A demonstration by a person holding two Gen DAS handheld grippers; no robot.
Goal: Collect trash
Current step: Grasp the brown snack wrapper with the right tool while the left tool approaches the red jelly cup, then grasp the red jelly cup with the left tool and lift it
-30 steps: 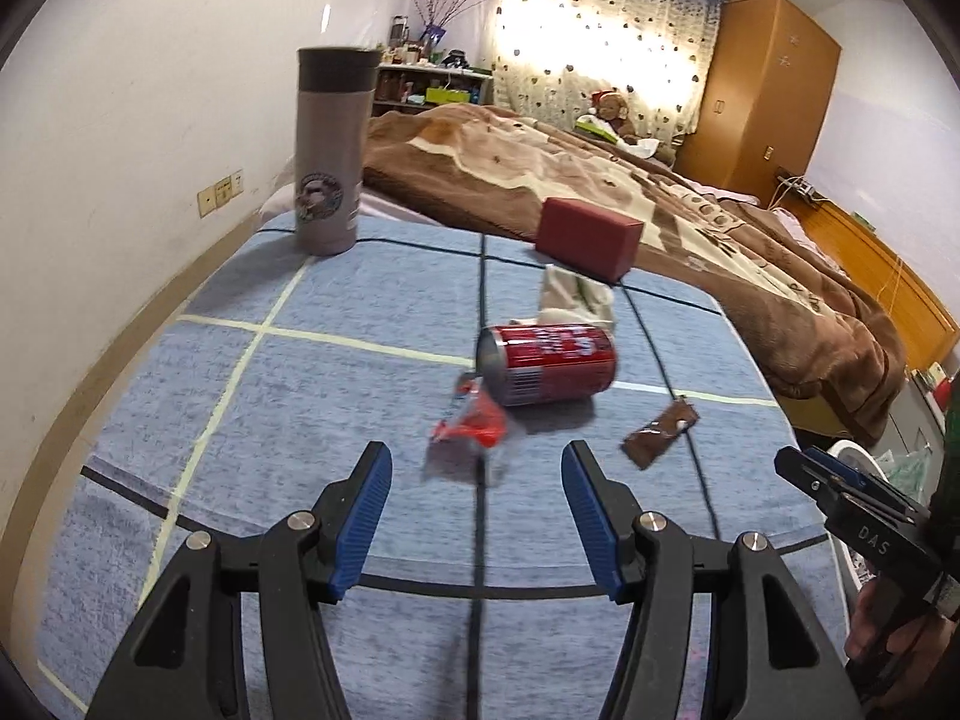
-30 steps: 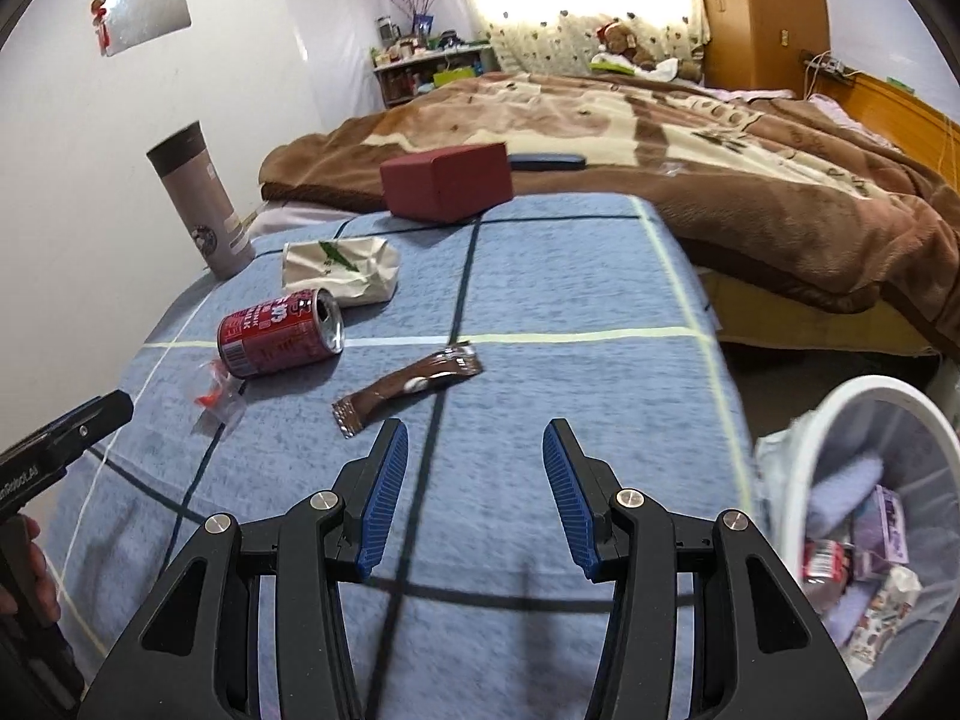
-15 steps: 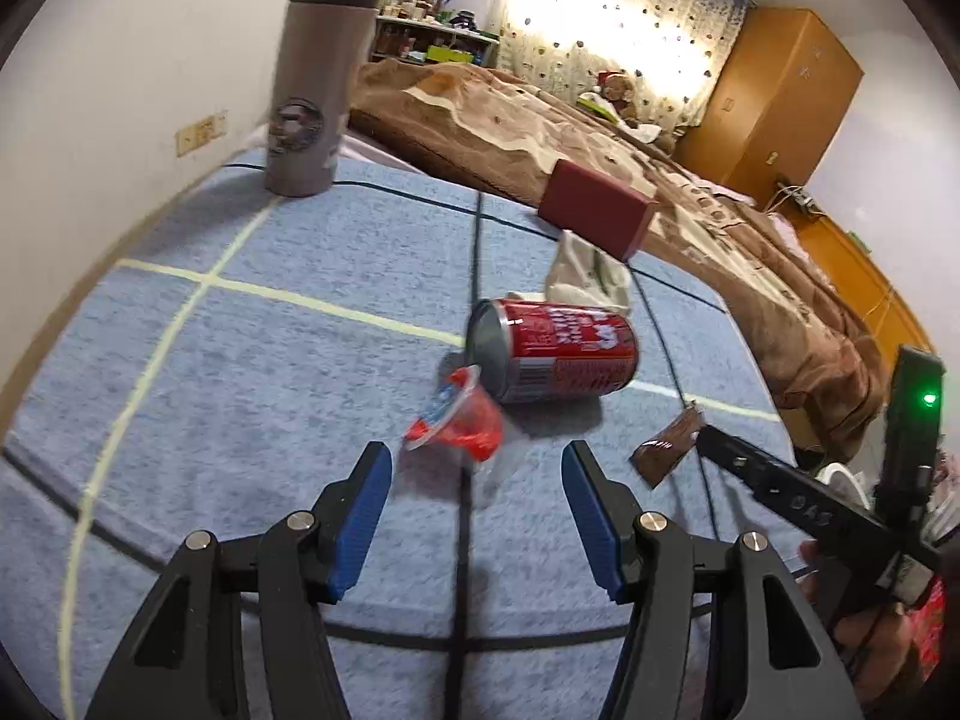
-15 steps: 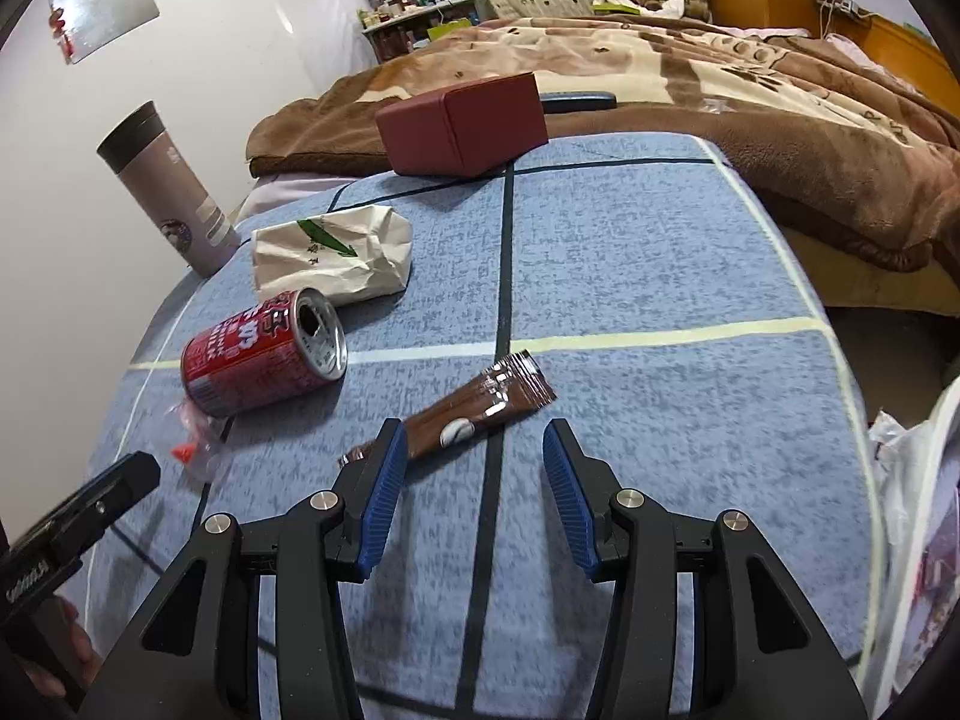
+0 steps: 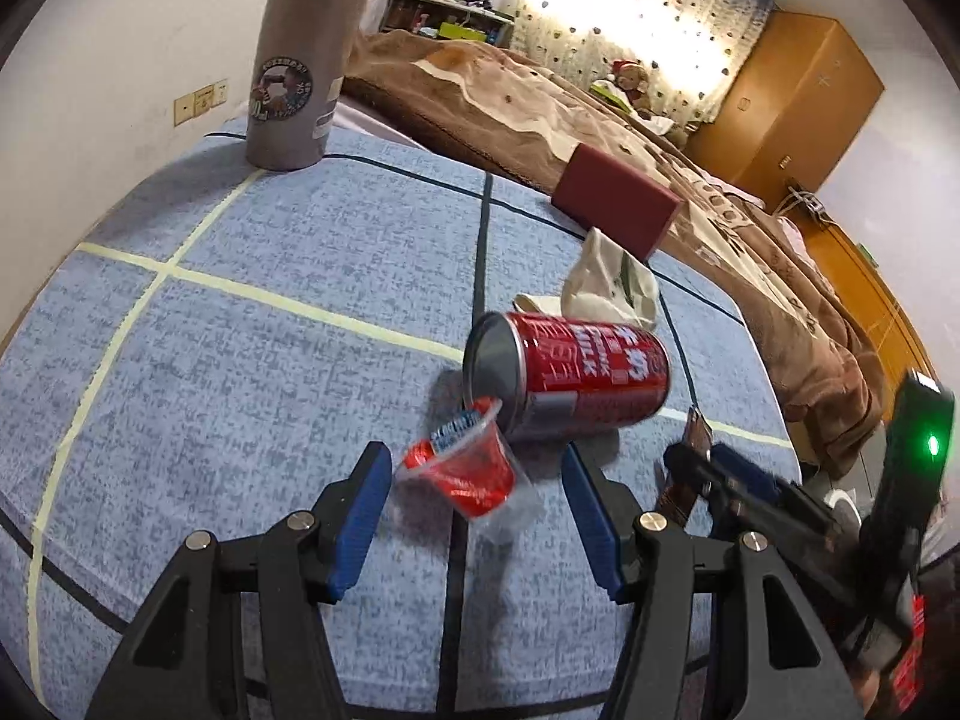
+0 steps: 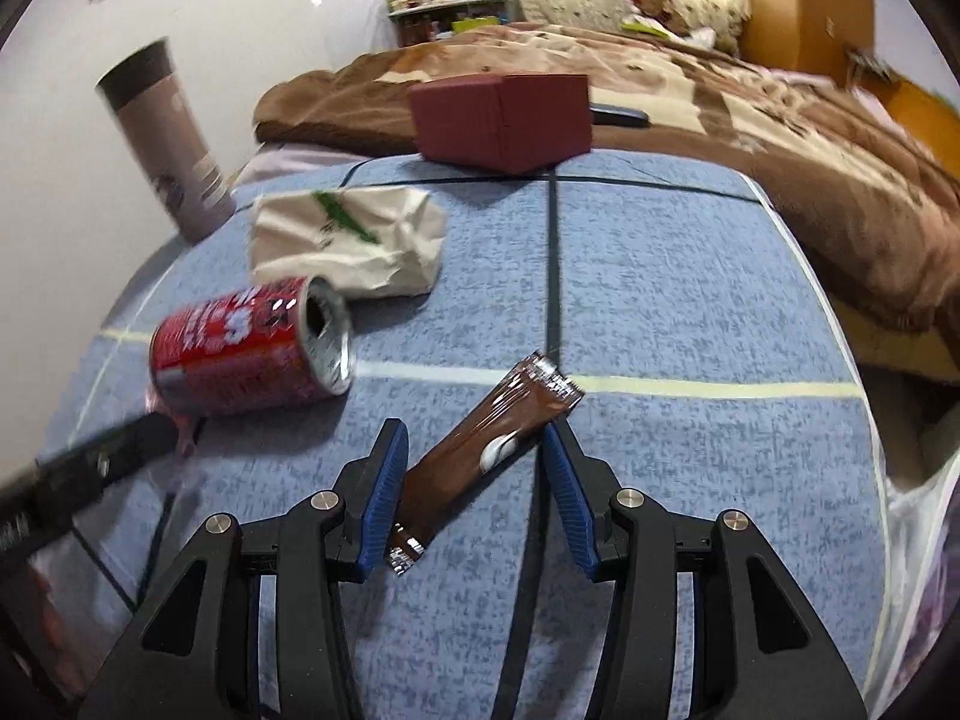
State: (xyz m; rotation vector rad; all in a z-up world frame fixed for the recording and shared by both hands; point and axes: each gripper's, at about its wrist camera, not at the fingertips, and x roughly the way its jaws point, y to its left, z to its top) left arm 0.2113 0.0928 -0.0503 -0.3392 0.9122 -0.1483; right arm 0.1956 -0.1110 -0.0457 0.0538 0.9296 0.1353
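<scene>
My left gripper (image 5: 477, 471) is open and low over the blue cloth. A small red plastic cup (image 5: 465, 471) lies on its side between the blue pads, and neither pad presses on it. Just beyond the cup lies a red can (image 5: 576, 378). My right gripper (image 6: 474, 441) is closing its jaws around a brown snack wrapper (image 6: 480, 444). The wrapper lies flat and diagonal between the pads, and I see no firm squeeze on it. Behind the can sits a crumpled white paper bag (image 6: 354, 240). The right gripper's fingers (image 5: 729, 474) show at the wrapper in the left wrist view.
A grey thermos (image 5: 300, 54) stands at the far left corner of the blue cloth (image 5: 240, 360). A dark red box (image 6: 504, 120) sits at the far edge by the brown blanket (image 6: 750, 120). A white-lined bin (image 6: 918, 516) stands off the right edge.
Both grippers moved forward and down to the cloth. The red cup came between the left pads and the brown wrapper between the right pads. The right jaws narrowed.
</scene>
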